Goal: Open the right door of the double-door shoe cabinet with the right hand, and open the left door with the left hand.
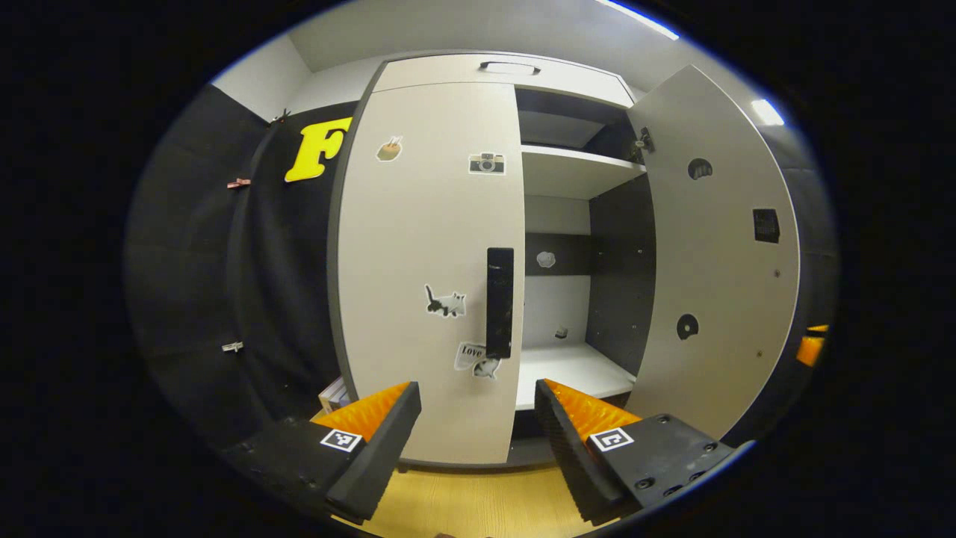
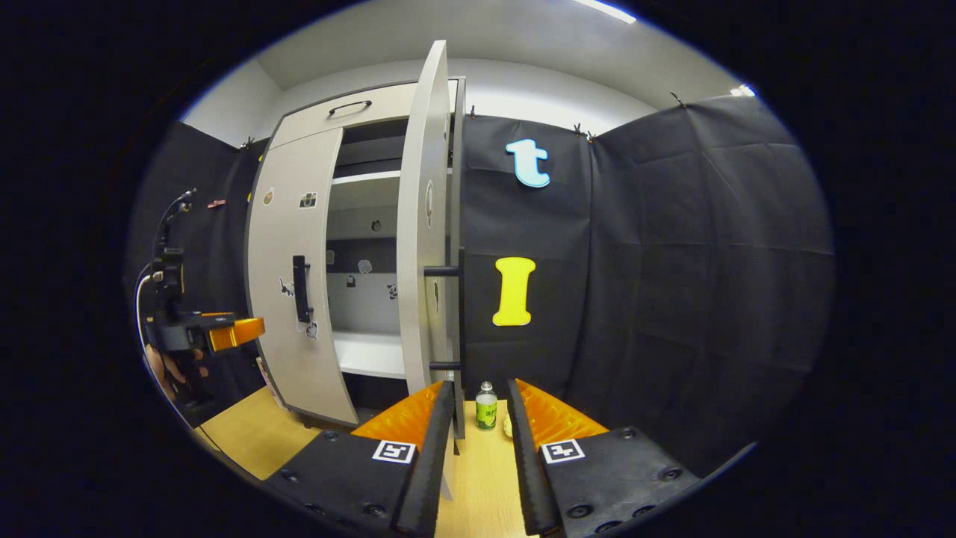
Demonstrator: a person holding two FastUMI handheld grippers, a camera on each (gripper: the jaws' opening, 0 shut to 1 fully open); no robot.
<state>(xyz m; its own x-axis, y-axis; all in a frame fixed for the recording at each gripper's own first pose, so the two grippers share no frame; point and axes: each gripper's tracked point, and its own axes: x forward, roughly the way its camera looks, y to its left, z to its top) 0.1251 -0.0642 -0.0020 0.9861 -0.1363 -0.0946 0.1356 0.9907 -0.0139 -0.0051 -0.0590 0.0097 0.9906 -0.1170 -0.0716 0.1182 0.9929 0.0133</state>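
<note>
Left gripper view: the left gripper (image 1: 478, 407) is hanging in front of the shoe cabinet (image 1: 478, 75), its jaws standing wide apart and gripping nothing.
Left door (image 1: 429, 254): sitting shut and flat against the cabinet front, taking up the middle of the view from about 11 o'clock down to 6 o'clock.
Left door handle (image 1: 500, 302): a black vertical bar running along the door's free edge, just above the gap between the orange fingers and touching neither of them.
Stickers (image 1: 446, 302): showing on the left door, a cat near the handle at its 9 o'clock, a camera up toward 12 o'clock.
Right door (image 1: 713, 246): standing swung open at 3 o'clock, its inner face turned toward the camera.
Cabinet interior (image 1: 571, 366): lying exposed between the two doors, with a white shelf (image 1: 579, 170) above and a white floor panel below.
Right gripper view: the right gripper (image 2: 482, 407) is sitting with its jaws apart at 6 o'clock, gripping nothing.
Right door handle (image 2: 461, 314): a black bar on the open door's outer face, rising just above the left finger; whether the finger is touching it I cannot tell.
Bottle (image 2: 486, 406): a small green-labelled bottle standing upright on the wooden floor (image 2: 246, 433), seen between the fingers and farther off.
Far side: the left gripper (image 2: 235, 332) is showing at 9 o'clock, held by a hand (image 2: 168, 370), near the shut left door.
</note>
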